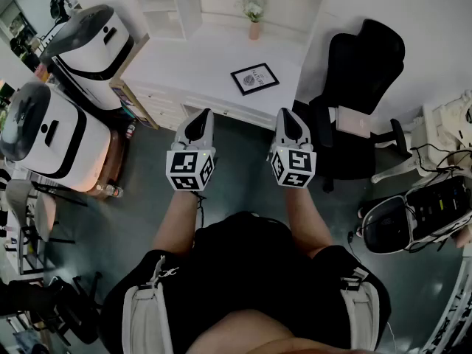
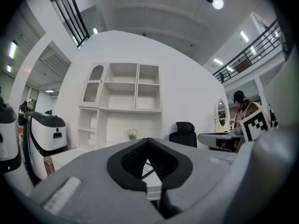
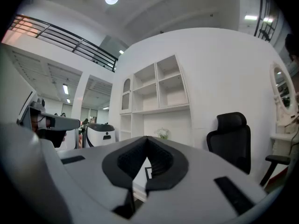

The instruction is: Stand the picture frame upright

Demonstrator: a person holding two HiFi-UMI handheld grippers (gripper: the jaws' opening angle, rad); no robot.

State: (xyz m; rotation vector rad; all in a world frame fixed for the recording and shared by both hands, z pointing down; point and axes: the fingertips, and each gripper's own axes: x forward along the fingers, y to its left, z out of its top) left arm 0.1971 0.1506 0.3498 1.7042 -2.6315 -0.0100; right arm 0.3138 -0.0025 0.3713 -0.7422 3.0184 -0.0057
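A black picture frame with a white print lies flat on the white desk, near its front right part. My left gripper and right gripper are held side by side in front of the desk, short of its edge, both level and shut with nothing between the jaws. Through the left gripper's closed jaws a sliver of the frame shows. The right gripper also looks toward the desk, and a corner of the frame is visible past its pads.
A small pink vase with flowers stands at the desk's back by white shelves. A black office chair is right of the desk. Two white machines stand left. Equipment and cables lie at the right.
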